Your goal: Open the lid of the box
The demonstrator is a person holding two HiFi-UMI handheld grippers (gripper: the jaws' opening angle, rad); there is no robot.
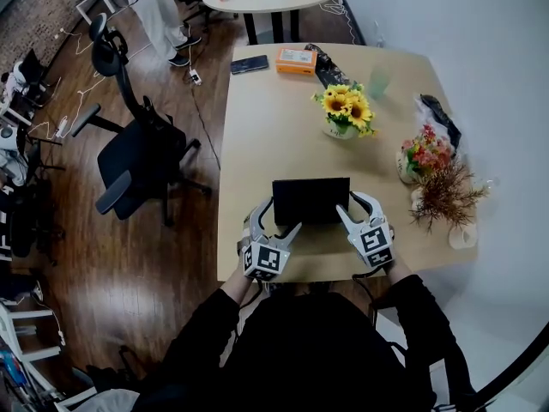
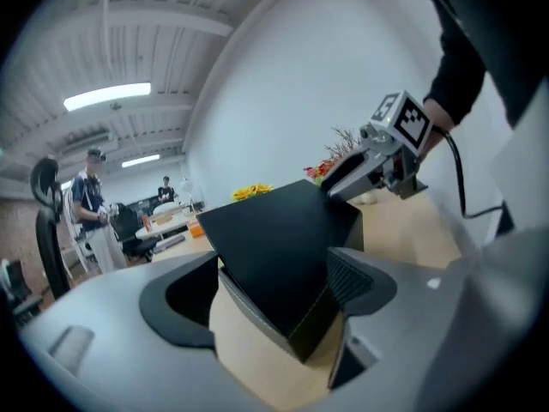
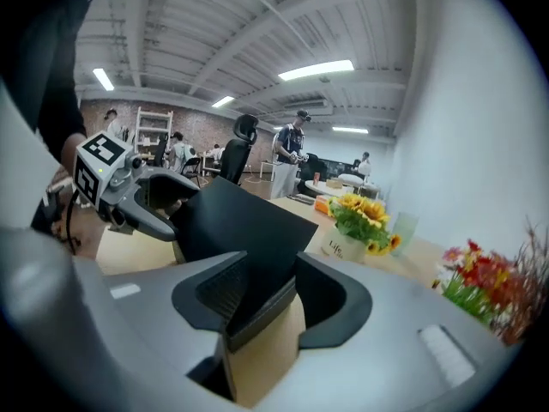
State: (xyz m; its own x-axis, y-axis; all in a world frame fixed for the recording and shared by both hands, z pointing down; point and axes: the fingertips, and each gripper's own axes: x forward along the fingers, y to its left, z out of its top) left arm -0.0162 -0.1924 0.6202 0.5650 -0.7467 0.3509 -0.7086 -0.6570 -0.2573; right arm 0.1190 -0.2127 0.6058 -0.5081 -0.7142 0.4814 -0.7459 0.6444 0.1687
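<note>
A flat black box (image 1: 310,197) lies on the wooden table (image 1: 257,136) near its front edge, right in front of me. My left gripper (image 1: 279,217) stands at the box's left front corner and my right gripper (image 1: 354,206) at its right front corner. In the left gripper view the box corner (image 2: 274,230) sits between the jaws, with the right ribbed pad (image 2: 352,283) against it and table showing beside the left jaw. In the right gripper view the box lid (image 3: 240,221) lies between the jaws, against the left ribbed pad (image 3: 225,288). Both grippers are open.
A sunflower pot (image 1: 346,110) stands behind the box, with a red flower pot (image 1: 422,154) and a dry branch plant (image 1: 446,196) to the right. An orange box (image 1: 296,60) and a phone (image 1: 249,63) lie at the far edge. An office chair (image 1: 137,157) stands left of the table.
</note>
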